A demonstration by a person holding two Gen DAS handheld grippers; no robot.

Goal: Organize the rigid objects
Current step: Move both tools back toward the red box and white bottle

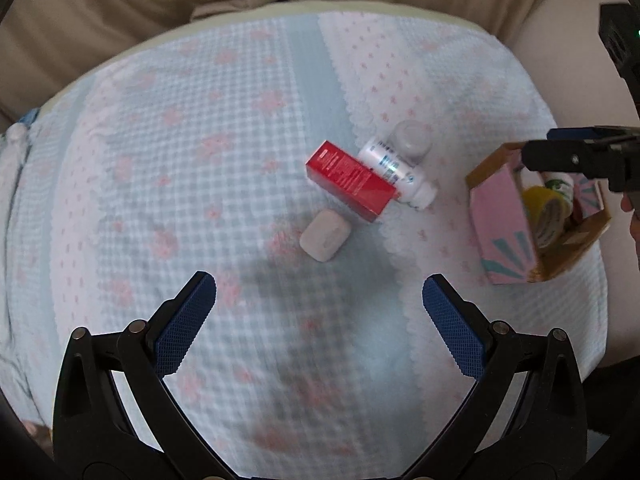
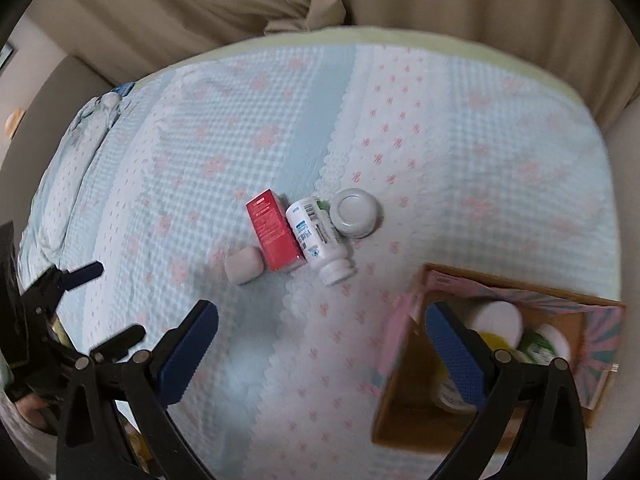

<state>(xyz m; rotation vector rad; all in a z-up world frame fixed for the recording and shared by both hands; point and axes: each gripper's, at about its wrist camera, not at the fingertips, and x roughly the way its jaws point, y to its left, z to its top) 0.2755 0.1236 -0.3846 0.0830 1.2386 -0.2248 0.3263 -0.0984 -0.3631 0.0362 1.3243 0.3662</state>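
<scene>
On a blue-and-white checked bedspread [image 1: 224,128] with pink flowers, four loose objects are clustered: a red carton [image 1: 349,175] lying flat, a white pill bottle [image 1: 394,171] on its side touching the carton, a squat white jar [image 1: 412,140] just behind the bottle, and a small rounded white case [image 1: 324,235] near the carton's end. Well to the right, a pink-lined cardboard box [image 1: 498,208] is seen, already containing a yellow tape roll [image 1: 546,210] and white-lidded containers. The left gripper [image 1: 319,310] is held wide apart above the cloth, gripping nothing. The right gripper [image 2: 322,338] is likewise spread wide and empty, one finger over the box.
</scene>
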